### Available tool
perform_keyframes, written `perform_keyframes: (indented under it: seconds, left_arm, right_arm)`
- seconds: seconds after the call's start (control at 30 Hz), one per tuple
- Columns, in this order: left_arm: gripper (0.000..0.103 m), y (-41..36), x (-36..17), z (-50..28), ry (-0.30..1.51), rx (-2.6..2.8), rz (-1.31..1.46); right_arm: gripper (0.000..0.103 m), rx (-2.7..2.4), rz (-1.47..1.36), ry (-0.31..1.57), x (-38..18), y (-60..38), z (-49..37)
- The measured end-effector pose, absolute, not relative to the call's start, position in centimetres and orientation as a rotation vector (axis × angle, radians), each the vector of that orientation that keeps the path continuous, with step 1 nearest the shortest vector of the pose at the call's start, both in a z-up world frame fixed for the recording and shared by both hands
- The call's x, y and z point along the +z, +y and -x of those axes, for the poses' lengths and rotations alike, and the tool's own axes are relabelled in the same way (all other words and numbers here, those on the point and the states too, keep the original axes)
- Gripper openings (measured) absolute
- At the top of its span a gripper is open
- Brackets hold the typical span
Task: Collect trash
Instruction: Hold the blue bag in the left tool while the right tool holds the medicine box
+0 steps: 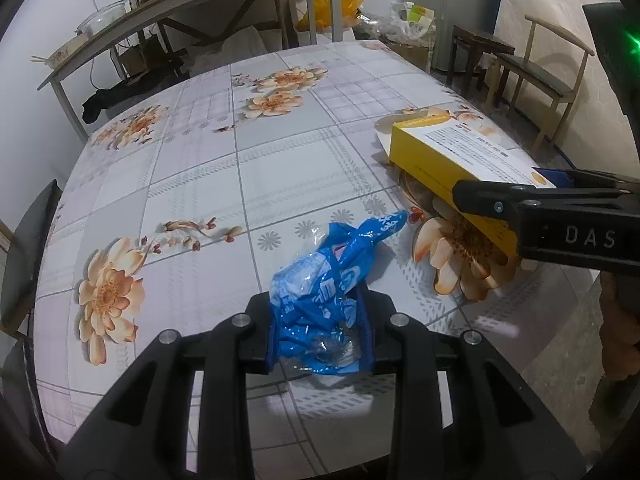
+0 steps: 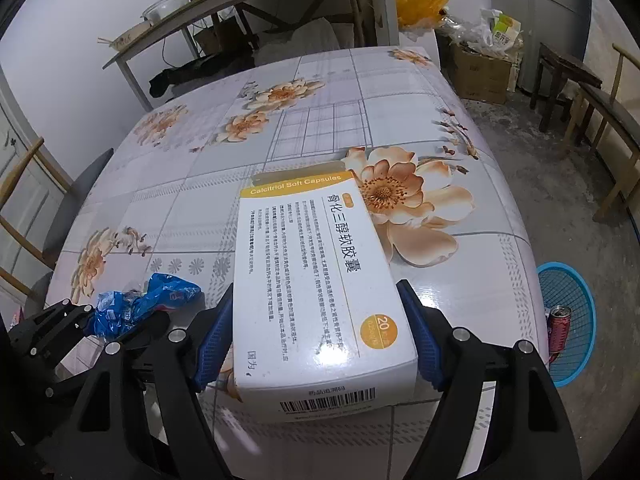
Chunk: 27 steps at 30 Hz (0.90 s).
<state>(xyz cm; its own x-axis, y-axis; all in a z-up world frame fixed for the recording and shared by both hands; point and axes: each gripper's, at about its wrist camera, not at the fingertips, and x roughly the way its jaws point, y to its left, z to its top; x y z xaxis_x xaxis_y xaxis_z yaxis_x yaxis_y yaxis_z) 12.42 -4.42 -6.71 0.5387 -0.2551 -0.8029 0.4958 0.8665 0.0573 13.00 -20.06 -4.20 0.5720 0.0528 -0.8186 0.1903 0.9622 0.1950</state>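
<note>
Both grippers work over a table [image 2: 400, 80] covered in a flowered cloth. On the left, the left gripper [image 1: 320, 328] pinches a crumpled blue plastic wrapper [image 1: 320, 292] between its two fingers; the wrapper bulges up out of the jaws and one twisted end trails toward the medicine box [image 1: 452, 160], just short of it. From the right wrist view the same wrapper [image 2: 140, 304] shows to the left of the box, held in the black fingers just above the cloth.

To the right of it, the right gripper [image 2: 320, 340] straddles the near end of the medicine box [image 2: 316, 272], a white and yellow carton lying flat on the cloth, its open flap at the far end. Its blue pads [image 2: 212, 336] sit at the two long sides of the box; on the right the pad looks to touch the carton, on the left a thin gap may remain, so I cannot tell whether the box is truly gripped.

Right of the box, past the table edge, a blue basket [image 2: 576, 292] stands on the floor with a red can [image 2: 558, 328] in it.
</note>
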Motion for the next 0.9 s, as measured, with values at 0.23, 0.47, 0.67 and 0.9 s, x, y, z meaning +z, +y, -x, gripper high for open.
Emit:
perform_keyframes:
  seconds: [0.23, 0.47, 0.67, 0.9]
  left_arm:
    - [0.028, -4.3, -6.1, -12.3, 0.881, -0.445, -0.29]
    - [0.028, -4.3, -5.9, -12.2, 0.879, -0.442, -0.288]
    - [0.028, -4.2, -6.0, -12.2, 0.881, -0.439, -0.292]
    - [0.028, -4.1, -6.2, -12.3, 0.885, -0.437, -0.291]
  right_arm:
    - [0.074, -0.079, -0.282, 0.951, -3.8, -20.1, -12.8]
    - [0.074, -0.092, -0.232, 0.995, -4.4, -19.5, -13.0]
    - [0.076, -0.102, -0.198, 1.036, -5.0, -18.9, -13.5]
    - [0.077, -0.105, -0.204, 1.04, -5.1, -19.0, -14.0]
